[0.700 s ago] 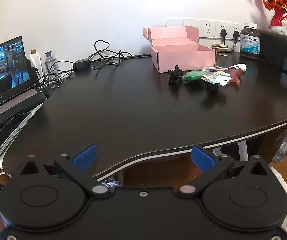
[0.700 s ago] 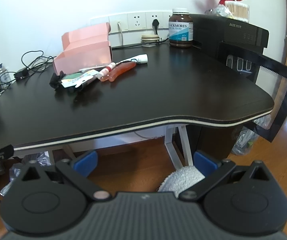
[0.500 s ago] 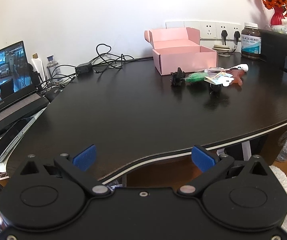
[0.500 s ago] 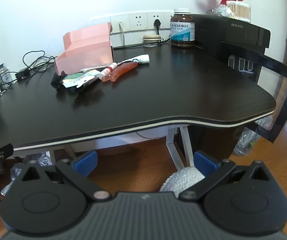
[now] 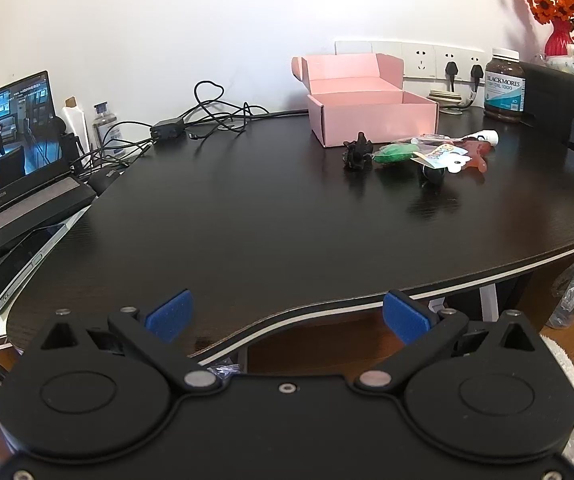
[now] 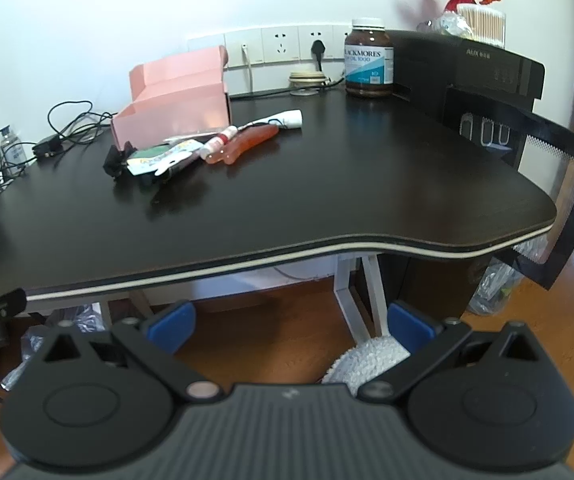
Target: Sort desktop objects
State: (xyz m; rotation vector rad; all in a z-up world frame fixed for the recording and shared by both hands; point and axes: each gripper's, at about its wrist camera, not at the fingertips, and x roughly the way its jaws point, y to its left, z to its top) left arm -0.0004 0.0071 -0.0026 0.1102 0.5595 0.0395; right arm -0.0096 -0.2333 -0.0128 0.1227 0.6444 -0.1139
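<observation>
An open pink box (image 5: 371, 114) (image 6: 175, 114) stands at the back of the dark desk (image 5: 271, 220) (image 6: 327, 184). In front of it lies a small heap: a black clip (image 5: 357, 154) (image 6: 115, 160), a green packet (image 5: 393, 152), a printed card (image 5: 441, 156) (image 6: 163, 157), a reddish tube (image 6: 247, 142) and a white tube (image 5: 485, 136) (image 6: 287, 119). My left gripper (image 5: 287, 314) is open at the desk's near edge, far from the heap. Below and in front of the desk edge, my right gripper (image 6: 291, 326) is open and empty.
A laptop (image 5: 7, 148), a phone (image 5: 11, 268) and tangled cables (image 5: 207, 118) fill the left side. A brown supplement jar (image 5: 504, 80) (image 6: 368, 64), wall sockets (image 6: 287, 46), a black appliance (image 6: 467, 68) and a vase of orange flowers (image 5: 559, 12) stand at the right back.
Both views have shifted slightly: the left gripper has risen and come a little nearer over the desk edge. Both grippers stay open.
</observation>
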